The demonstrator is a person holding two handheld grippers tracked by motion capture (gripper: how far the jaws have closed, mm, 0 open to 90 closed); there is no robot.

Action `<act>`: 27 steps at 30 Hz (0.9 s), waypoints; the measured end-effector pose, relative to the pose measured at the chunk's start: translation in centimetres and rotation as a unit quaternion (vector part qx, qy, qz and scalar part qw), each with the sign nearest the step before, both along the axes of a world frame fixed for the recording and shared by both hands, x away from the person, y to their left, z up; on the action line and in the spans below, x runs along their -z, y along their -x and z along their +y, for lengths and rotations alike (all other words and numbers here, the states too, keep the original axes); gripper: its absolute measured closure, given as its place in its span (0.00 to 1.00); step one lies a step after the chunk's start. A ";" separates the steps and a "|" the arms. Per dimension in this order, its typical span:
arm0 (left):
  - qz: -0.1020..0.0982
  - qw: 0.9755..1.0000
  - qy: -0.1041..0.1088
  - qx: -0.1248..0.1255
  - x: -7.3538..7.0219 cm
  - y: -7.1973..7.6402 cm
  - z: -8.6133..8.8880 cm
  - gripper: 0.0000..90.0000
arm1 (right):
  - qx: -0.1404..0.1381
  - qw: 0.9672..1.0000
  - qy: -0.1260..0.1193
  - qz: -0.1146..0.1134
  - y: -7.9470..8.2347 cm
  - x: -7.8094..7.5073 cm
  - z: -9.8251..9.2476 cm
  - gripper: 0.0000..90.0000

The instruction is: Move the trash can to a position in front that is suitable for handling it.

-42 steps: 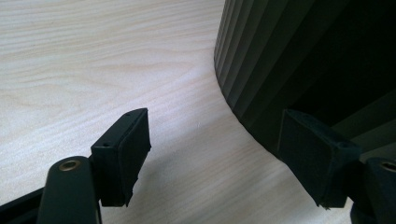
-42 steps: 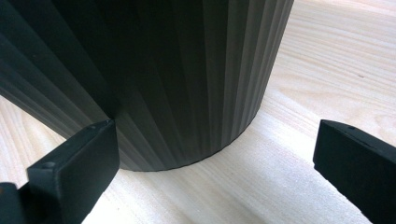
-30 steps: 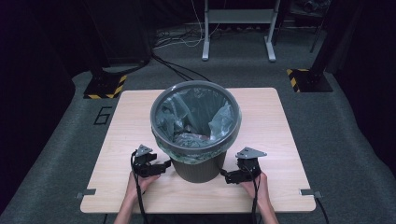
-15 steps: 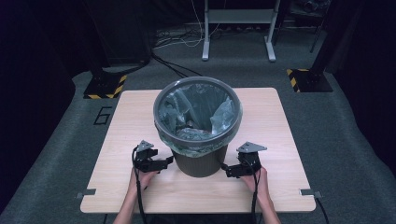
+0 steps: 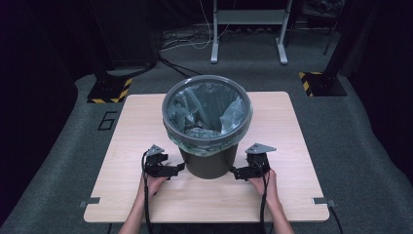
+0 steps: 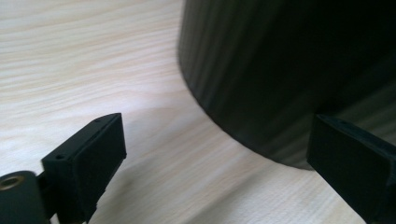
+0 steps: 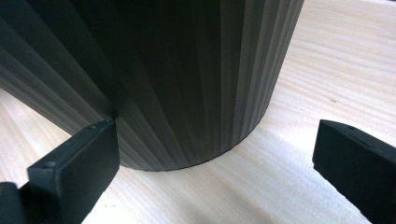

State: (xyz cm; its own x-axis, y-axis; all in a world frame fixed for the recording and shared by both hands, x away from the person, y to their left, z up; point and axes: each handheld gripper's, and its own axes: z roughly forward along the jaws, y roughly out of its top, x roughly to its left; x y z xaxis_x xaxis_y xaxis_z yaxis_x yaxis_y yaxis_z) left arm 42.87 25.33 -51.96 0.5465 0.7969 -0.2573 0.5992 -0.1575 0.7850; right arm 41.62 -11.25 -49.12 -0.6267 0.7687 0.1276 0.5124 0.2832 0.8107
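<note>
A dark grey ribbed bin [image 5: 207, 165] stands upright on the wooden table [image 5: 292, 136], with a pale green plastic liner [image 5: 229, 114] folded over its rim. My left gripper [image 5: 179, 168] lies low at the bin's left side. Its jaws have just been opening and stand wide apart, with nothing between the pads [image 6: 88, 158]; the bin wall [image 6: 289, 70] is just ahead. My right gripper [image 5: 235, 171] sits at the bin's right side, open. The bin's base [image 7: 177, 70] is close in front of its spread fingers [image 7: 74, 163].
Bare table surface lies to both sides of the bin and in front of it, by the person's hands [image 5: 156, 185]. Metal brackets [image 5: 90, 201] sit at the table's front corners. Beyond the table are dark floor, cables and a grey stand [image 5: 248, 29].
The bin stands slightly farther from the table's front edge than a second ago. Both grippers have shifted a little that way with it, the right one more.
</note>
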 end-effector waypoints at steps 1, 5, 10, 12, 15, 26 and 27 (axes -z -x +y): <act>0.001 1.000 0.001 0.001 0.0 0.0 0.0 0.04 | 0.000 1.000 0.002 -0.001 -0.1 0.0 0.0 0.00; -0.003 1.000 0.010 0.003 0.3 -0.3 0.0 0.03 | 0.000 1.000 0.001 -0.004 -0.6 0.1 -0.1 0.00; -0.010 1.000 -0.004 0.017 0.7 -0.6 -0.3 0.00 | 0.000 1.000 -0.008 -0.002 -1.0 0.4 -0.3 0.00; -0.018 1.000 -0.001 0.015 0.7 -0.6 -0.5 0.00 | 0.002 1.000 -0.013 -0.010 -1.2 0.7 -0.4 0.00; -0.017 1.000 0.003 0.014 0.7 -0.6 -0.5 0.00 | 0.005 1.000 -0.020 -0.012 -1.4 0.8 -0.3 0.00; -0.008 1.000 0.015 0.012 0.8 -1.2 -0.7 0.00 | 0.016 0.999 -0.028 -0.019 -2.0 1.3 -0.1 0.00; -0.008 1.000 0.016 0.012 0.8 -1.3 -0.7 0.00 | 0.017 0.999 -0.026 -0.022 -2.1 1.3 -0.1 0.00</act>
State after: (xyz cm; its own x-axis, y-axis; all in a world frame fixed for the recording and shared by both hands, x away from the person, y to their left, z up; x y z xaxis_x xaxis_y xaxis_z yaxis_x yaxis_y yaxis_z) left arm 44.18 24.64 -52.73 0.5699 0.7748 -0.2737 0.5828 -0.1463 0.7993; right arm 43.72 -11.33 -50.42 -0.6064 0.7827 0.1402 0.4840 0.2234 0.8461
